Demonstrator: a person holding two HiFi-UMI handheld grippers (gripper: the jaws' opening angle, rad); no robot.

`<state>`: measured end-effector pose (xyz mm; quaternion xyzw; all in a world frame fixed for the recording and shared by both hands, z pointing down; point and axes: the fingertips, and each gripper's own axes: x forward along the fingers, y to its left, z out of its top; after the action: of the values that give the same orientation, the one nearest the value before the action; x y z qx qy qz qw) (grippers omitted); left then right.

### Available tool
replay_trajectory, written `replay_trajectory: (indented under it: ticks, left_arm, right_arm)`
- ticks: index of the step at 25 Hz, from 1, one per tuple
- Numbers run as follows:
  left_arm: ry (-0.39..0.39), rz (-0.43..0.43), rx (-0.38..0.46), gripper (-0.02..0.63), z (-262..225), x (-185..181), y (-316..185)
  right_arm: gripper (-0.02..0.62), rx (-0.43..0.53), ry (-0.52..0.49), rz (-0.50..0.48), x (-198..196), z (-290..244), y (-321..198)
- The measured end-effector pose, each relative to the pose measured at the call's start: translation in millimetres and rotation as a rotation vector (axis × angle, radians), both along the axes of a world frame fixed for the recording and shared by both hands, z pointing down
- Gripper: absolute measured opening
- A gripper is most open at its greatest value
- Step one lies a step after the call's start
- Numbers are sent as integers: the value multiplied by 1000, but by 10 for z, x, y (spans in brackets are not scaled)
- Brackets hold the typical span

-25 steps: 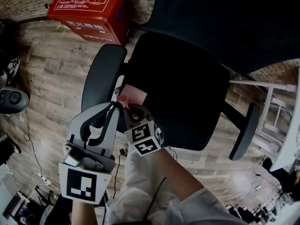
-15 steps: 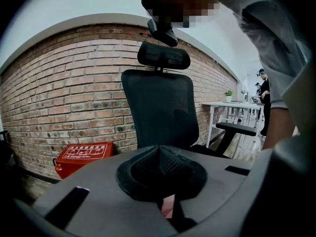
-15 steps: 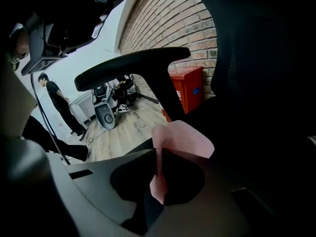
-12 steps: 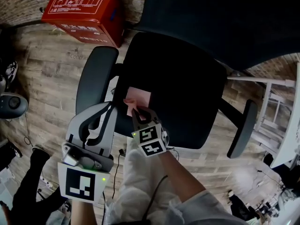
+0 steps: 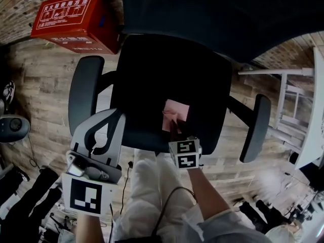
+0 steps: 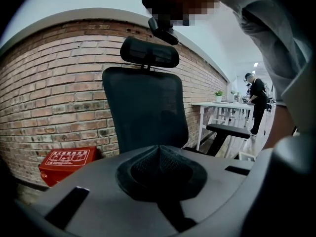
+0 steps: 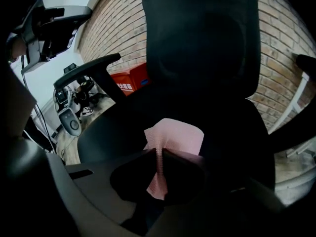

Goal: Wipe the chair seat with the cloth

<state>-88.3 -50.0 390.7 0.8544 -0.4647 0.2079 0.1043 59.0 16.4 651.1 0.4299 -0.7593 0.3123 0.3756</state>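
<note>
The black chair seat (image 5: 162, 75) fills the middle of the head view. On its front part lies the spread end of a pink cloth (image 5: 175, 113). My right gripper (image 5: 175, 129) is shut on that cloth's near edge and holds it down on the seat. In the right gripper view the cloth (image 7: 175, 135) fans out past the pinched jaws of the right gripper (image 7: 159, 153), with the backrest (image 7: 202, 38) behind. Off the seat's front left corner, my left gripper (image 5: 107, 119) is held up, shut and with nothing in it. The left gripper (image 6: 159, 149) faces the backrest (image 6: 143, 110).
Armrests flank the seat at left (image 5: 81, 92) and right (image 5: 255, 128). A red box (image 5: 71, 22) stands by the brick wall, a white desk frame (image 5: 298, 100) is at right, and a grey device (image 5: 12, 128) with cables lies on the wooden floor. A person (image 6: 256, 100) stands far off.
My right gripper has slid the pink cloth to the right across the seat, from its front left edge to the front middle. The left gripper has hardly moved.
</note>
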Motion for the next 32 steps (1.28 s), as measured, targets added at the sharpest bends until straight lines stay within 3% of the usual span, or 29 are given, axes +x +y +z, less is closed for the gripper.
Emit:
replay_trajectory:
  ticks: [10, 15, 23, 32]
  left_arm:
    - [17, 98, -16, 18, 72, 526, -25]
    - [21, 126, -18, 18, 81, 654, -26]
    - [22, 137, -16, 18, 63, 670, 5]
    - [7, 101, 6, 18, 0, 383, 33]
  right_arm:
    - [52, -29, 169, 158, 1390, 20, 400]
    - [52, -60, 202, 214, 1716, 1, 710]
    - [52, -83, 186, 237, 1637, -10, 920]
    - [52, -68, 70, 127, 834, -23, 844]
